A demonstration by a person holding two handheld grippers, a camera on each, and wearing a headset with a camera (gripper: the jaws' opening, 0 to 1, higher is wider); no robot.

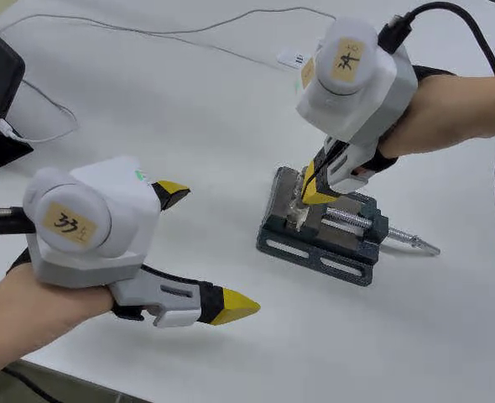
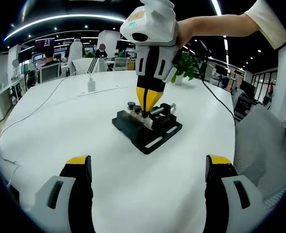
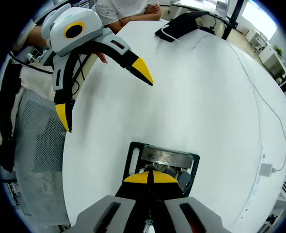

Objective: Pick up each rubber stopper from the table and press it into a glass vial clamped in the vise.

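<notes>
Right gripper point(image 1: 311, 195) fingers pressed together, tips on a vial point(image 1: 296, 215) in the vise point(image 1: 319, 239), 3 o'clock of left gripper point(image 1: 205, 250), whose fingers are spread. Stopper probably beneath tips, hidden. Press straight down, centred; no side load on glass.

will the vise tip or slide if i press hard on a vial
Tipping seems unlikely: the vise looks like heavy metal with a wide base flat on the table. A sideways shove might slide it: its base slots look empty. The glass vials could crack under off-centre force.
</notes>
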